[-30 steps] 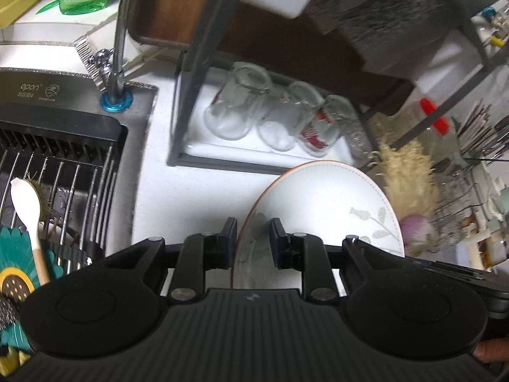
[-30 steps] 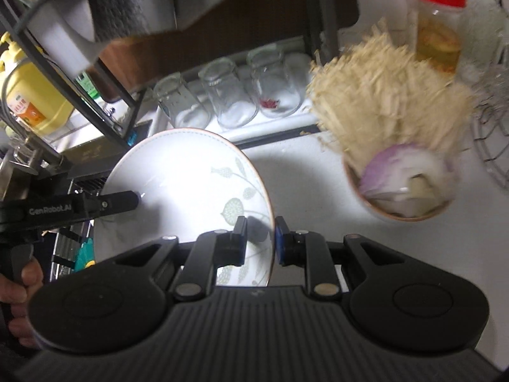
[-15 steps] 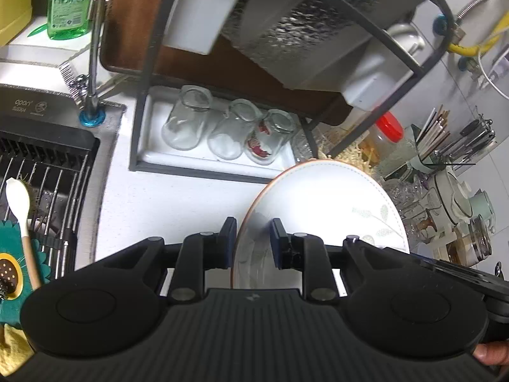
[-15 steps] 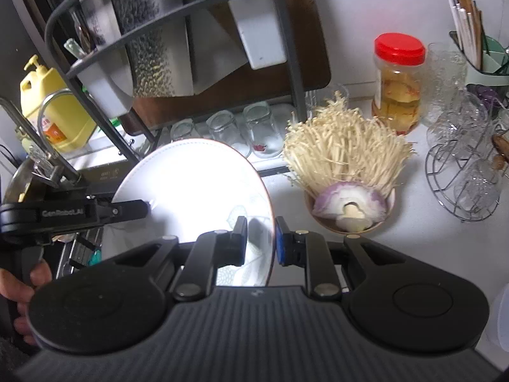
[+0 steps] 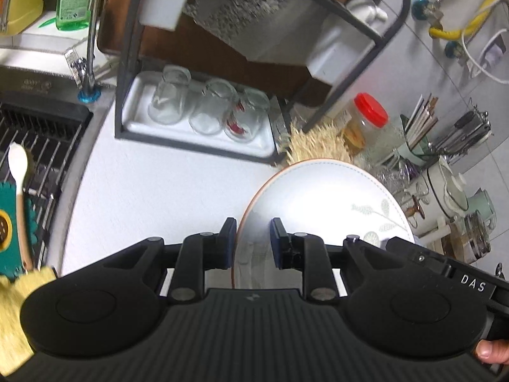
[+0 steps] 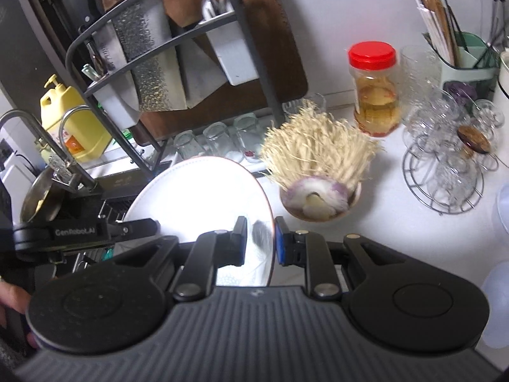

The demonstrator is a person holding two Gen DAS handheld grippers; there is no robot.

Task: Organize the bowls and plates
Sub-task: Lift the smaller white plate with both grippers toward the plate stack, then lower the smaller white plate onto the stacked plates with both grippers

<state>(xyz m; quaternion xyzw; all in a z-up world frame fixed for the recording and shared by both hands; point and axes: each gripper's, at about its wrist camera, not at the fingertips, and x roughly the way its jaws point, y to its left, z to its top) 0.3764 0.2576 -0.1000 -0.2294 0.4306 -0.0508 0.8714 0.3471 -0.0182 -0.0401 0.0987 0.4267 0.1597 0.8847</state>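
- Above the counter (image 5: 159, 191), the left gripper (image 5: 253, 238) and right gripper (image 6: 259, 238) each clench the leaf-patterned plate's (image 5: 324, 197) opposite rims.
- Uneven hands could twist it loose, I judge.

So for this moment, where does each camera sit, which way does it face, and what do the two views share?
Left wrist: on the left gripper, looking steeply down along its fingers at the plate, the counter and the glasses under the rack; a fingertip shows at bottom right.
Right wrist: on the right gripper, looking down at the same plate, the mushroom bowl and red-lidded jar; the left gripper shows at left.
Shared: plate, glasses, rack, jar.
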